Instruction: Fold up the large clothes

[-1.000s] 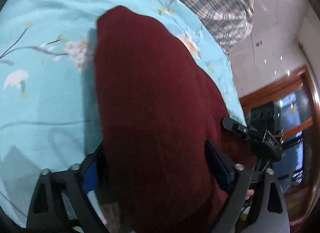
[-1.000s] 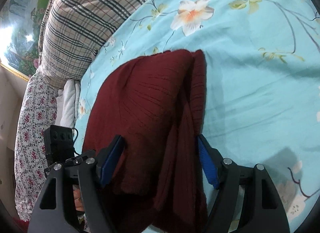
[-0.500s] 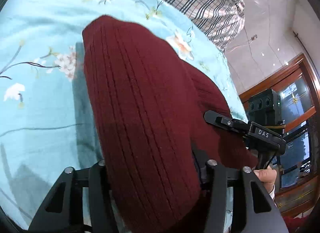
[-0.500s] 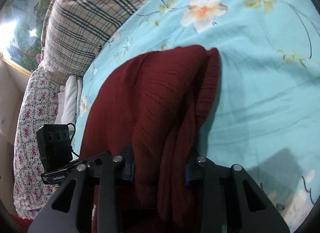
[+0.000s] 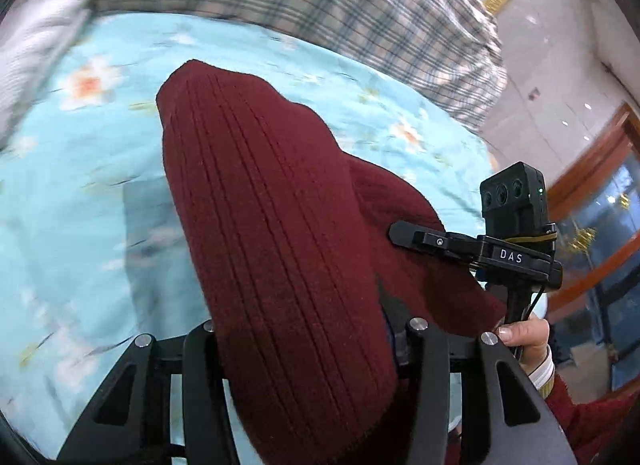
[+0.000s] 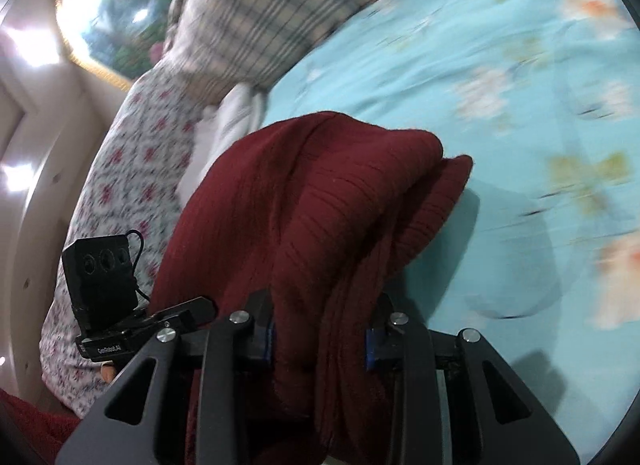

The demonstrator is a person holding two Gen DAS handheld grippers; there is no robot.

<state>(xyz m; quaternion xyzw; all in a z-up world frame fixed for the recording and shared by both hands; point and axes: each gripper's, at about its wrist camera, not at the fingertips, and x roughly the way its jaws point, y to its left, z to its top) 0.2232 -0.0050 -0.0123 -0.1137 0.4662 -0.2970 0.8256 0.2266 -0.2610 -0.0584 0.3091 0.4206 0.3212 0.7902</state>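
Note:
A folded dark red knit sweater [image 5: 280,233] is held up above the light blue floral bedsheet [image 5: 80,185]. My left gripper [image 5: 304,337] is shut on one end of the sweater, which drapes over its fingers. My right gripper [image 6: 320,337] is shut on the other end of the sweater [image 6: 320,201], its folded layers bunched between the blue pads. The right gripper also shows in the left wrist view [image 5: 480,245], and the left gripper shows in the right wrist view [image 6: 140,329].
A plaid pillow [image 5: 320,5] lies at the head of the bed, with a white cloth [image 5: 36,37] beside it. A floral pillow [image 6: 120,169] lies at the bed's edge. The sheet [image 6: 520,85] spreads beyond the sweater.
Both grippers closed on the sweater's ends and lifted it off the sheet. The views have swung toward the pillows and are motion blurred.

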